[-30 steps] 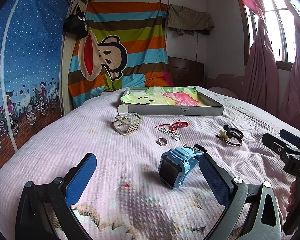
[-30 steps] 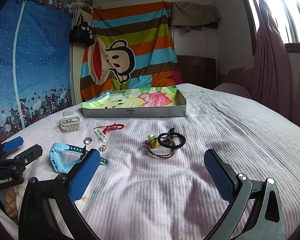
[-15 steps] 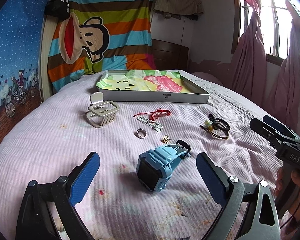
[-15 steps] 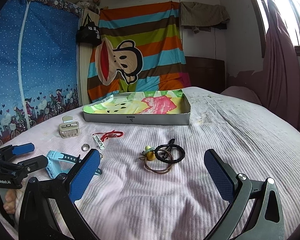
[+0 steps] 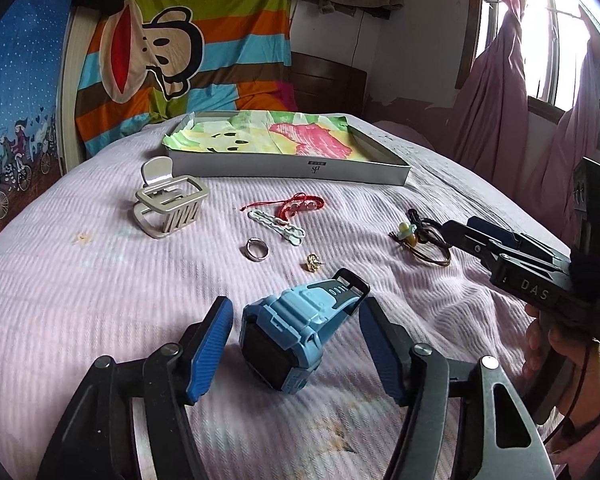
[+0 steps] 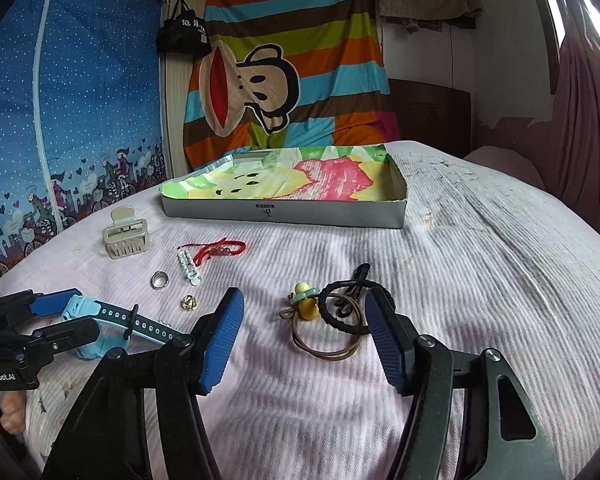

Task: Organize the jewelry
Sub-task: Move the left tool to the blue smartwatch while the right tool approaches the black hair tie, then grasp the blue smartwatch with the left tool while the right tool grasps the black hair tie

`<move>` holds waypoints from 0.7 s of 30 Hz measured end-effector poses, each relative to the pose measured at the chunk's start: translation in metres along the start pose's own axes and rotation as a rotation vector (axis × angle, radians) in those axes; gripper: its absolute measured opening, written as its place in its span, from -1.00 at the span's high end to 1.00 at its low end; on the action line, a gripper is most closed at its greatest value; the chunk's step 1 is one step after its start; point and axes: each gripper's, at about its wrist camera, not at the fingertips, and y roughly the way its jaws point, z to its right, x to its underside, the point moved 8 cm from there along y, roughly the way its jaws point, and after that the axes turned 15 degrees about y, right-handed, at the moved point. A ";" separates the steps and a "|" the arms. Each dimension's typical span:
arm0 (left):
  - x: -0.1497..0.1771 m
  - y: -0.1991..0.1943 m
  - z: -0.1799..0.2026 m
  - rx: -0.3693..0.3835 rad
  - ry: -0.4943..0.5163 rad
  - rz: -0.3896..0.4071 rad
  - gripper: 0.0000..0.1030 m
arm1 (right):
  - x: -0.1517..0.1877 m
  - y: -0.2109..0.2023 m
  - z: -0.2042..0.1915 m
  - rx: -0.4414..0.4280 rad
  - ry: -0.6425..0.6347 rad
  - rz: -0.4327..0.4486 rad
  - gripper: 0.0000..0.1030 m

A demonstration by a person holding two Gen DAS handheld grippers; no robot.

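A light blue watch (image 5: 296, 332) lies on the pink bedspread between the open jaws of my left gripper (image 5: 296, 316); the pads do not touch it. It also shows in the right wrist view (image 6: 100, 320). My right gripper (image 6: 304, 312) is open around black and brown hair ties with a yellow-green bead (image 6: 332, 316), seen too in the left wrist view (image 5: 424, 240). Further back lie a beige hair claw (image 5: 168, 200), a silver ring (image 5: 257, 249), a white clip (image 5: 276, 227), a red string bracelet (image 5: 300, 204) and a small gold piece (image 5: 313, 262).
A shallow grey box lined with colourful paper (image 5: 288, 166) sits at the far side of the bed, also in the right wrist view (image 6: 284, 212). A striped monkey cloth hangs behind it. Pink curtains (image 5: 540, 120) hang at the right.
Both grippers have moved forward and down. The left jaws have narrowed around the watch. The right jaws have narrowed around the hair ties.
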 end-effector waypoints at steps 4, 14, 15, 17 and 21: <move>0.000 0.003 0.001 0.004 -0.004 -0.006 -0.08 | 0.005 0.011 -0.001 0.002 0.001 -0.033 0.05; -0.005 0.035 -0.001 0.025 -0.101 -0.080 0.34 | 0.005 0.041 0.009 0.056 0.035 -0.096 0.36; -0.006 0.037 -0.001 0.026 -0.102 -0.084 0.34 | 0.006 0.044 0.009 0.058 0.037 -0.104 0.41; -0.008 0.038 0.001 0.028 -0.111 -0.087 0.35 | 0.008 0.050 0.011 0.066 0.035 -0.121 0.47; -0.010 0.042 0.002 0.034 -0.129 -0.089 0.36 | 0.014 0.057 0.012 0.092 0.026 -0.144 0.58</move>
